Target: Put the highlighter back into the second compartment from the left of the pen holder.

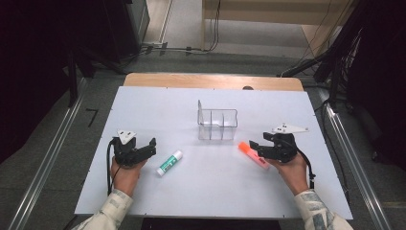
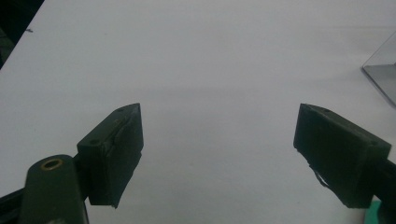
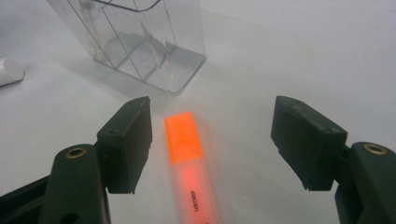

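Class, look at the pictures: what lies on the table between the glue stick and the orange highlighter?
Nothing: in the high view the white table is bare between the glue stick and the orange highlighter; the clear organiser stands farther back.

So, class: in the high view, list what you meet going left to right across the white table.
Left gripper → glue stick → clear organizer → orange highlighter → right gripper, open around the highlighter, so those two overlap.

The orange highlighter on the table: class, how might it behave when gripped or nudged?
The orange highlighter looks rigid, so it probably won't bend. Its flat-sided cap suggests little rolling. Its glossy body may slip between the right gripper's open jaws.
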Demonstrator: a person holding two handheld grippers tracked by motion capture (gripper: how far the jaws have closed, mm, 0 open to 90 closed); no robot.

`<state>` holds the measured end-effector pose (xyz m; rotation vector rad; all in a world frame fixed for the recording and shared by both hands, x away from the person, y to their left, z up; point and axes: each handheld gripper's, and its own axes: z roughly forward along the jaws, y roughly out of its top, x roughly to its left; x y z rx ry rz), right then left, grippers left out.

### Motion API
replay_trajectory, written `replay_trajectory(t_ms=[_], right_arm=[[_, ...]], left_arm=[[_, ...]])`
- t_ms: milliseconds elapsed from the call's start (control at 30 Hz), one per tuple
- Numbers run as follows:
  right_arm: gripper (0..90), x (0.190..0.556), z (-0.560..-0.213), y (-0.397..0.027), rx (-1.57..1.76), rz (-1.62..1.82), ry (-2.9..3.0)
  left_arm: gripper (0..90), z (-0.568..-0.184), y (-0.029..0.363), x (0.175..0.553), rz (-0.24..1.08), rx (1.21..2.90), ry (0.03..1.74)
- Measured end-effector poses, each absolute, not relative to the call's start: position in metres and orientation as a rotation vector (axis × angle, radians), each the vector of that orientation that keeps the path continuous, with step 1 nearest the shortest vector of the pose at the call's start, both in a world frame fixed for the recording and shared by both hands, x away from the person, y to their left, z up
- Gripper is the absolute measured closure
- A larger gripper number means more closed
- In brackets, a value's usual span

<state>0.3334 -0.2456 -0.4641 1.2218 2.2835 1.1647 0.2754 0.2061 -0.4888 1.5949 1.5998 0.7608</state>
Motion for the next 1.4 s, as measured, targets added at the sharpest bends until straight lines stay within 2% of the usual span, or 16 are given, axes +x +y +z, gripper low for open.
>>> replay_trajectory(t_ms=[1033,1400], right_arm=[[25.7,0.333,-0.482,-0.234,1.208,1.037,2.353],[27.8,0.332,-0.490,-0.227,1.177,0.980,2.389]], left_arm=[[15.9,-0.488,0.205,0.275,0.760,1.596,1.596],[15.9,-0.489,0.205,0.275,0.759,1.602,1.596]])
